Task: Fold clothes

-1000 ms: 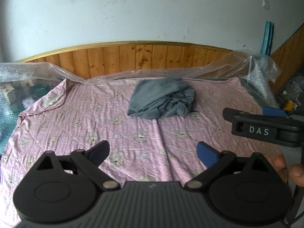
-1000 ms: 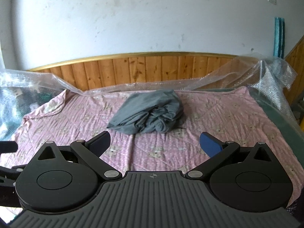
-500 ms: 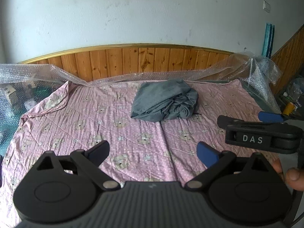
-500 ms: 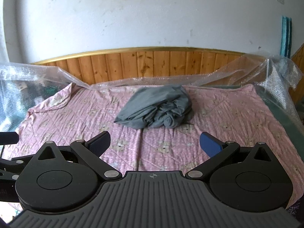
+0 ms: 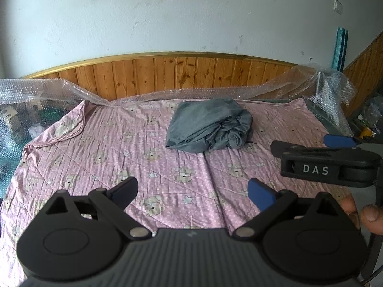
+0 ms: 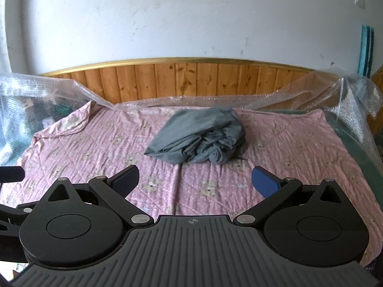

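Note:
A crumpled grey garment [image 5: 209, 125] lies in a heap on the far middle of the pink bear-print bedsheet [image 5: 119, 153]; it also shows in the right wrist view [image 6: 198, 138]. My left gripper [image 5: 192, 190] is open and empty, held above the near part of the sheet, well short of the garment. My right gripper [image 6: 195, 179] is open and empty, also short of the garment. The right gripper's body marked DAS [image 5: 318, 167] shows at the right of the left wrist view.
A wooden headboard [image 5: 182, 76] and white wall stand behind the bed. Bubble wrap [image 5: 330, 88] runs along the far and side edges. Clutter sits beyond the left edge [image 5: 14, 119] and the right edge [image 5: 368, 122]. The sheet's far left corner [image 5: 76, 122] is folded over.
Both grippers have moved forward and slightly up over the bed, so the garment looks a little nearer. Both stay open and empty.

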Demonstrator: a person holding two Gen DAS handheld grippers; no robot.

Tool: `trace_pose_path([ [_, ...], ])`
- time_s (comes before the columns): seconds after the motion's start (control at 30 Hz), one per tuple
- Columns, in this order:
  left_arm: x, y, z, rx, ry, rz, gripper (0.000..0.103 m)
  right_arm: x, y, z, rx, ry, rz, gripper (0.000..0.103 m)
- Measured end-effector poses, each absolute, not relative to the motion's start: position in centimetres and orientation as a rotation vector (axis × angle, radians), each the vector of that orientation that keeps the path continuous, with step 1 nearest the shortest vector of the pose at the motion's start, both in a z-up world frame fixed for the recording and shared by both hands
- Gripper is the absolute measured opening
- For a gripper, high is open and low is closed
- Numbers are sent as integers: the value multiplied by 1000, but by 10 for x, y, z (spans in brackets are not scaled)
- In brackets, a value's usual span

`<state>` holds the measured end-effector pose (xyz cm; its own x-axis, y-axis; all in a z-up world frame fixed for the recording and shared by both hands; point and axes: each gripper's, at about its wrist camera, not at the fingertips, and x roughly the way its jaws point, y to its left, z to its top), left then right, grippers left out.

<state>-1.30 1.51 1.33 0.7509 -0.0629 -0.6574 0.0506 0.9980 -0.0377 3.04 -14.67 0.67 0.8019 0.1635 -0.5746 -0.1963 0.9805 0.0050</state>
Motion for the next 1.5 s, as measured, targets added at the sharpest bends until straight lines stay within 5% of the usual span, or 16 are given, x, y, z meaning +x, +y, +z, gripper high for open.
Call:
trace_pose_path([
  [0.1, -3, 13, 9, -16, 739, -80, 76, 35, -149, 4, -52, 615, 195, 102],
  [0.2, 9, 9, 2, 0, 758, -84, 27, 44, -152, -1, -58, 610, 195, 93],
  [0.3, 26, 3, -6, -2, 769, -81, 2, 61, -157, -9, -49, 640, 225, 34],
  [0.43, 48, -3, -15, 0, 780, -70, 0, 90, -167, -25, -14, 688, 281, 2],
  [0.7, 125, -24, -32, 20, 828, -22, 2, 172, -189, -58, 19, 769, 272, 2],
  [0.8, 159, -35, -41, 20, 840, -27, 30, 207, -200, -71, 31, 806, 261, 12],
  [0.87, 181, -43, -49, 24, 832, -20, 83, 231, -208, -82, 35, 831, 252, 27],
  [0.93, 206, -52, -59, 45, 809, -7, 96, 254, -217, -95, 35, 854, 243, 75],
  [1.2, 328, -99, -130, 299, 821, 20, 96, 348, -257, -141, 103, 892, 221, 95],
  [1.3, 367, -101, -160, 292, 839, 22, 82, 380, -262, -167, 144, 900, 258, 95],
  [1.33, 376, -98, -167, 270, 856, 13, 67, 391, -262, -177, 154, 906, 280, 92],
  [1.37, 384, -95, -172, 247, 876, 4, 33, 402, -262, -187, 165, 912, 302, 88],
  [1.4, 392, -92, -178, 223, 896, -5, 20, 411, -260, -196, 178, 919, 330, 65],
  [1.43, 396, -86, -176, 183, 901, -7, 16, 420, -258, -205, 193, 927, 361, 23],
  [1.47, 389, -77, -156, 139, 863, -19, 13, 425, -257, -207, 215, 918, 381, 3],
  [1.5, 380, -67, -132, 96, 816, -34, 13, 428, -258, -205, 241, 899, 394, 2],
])
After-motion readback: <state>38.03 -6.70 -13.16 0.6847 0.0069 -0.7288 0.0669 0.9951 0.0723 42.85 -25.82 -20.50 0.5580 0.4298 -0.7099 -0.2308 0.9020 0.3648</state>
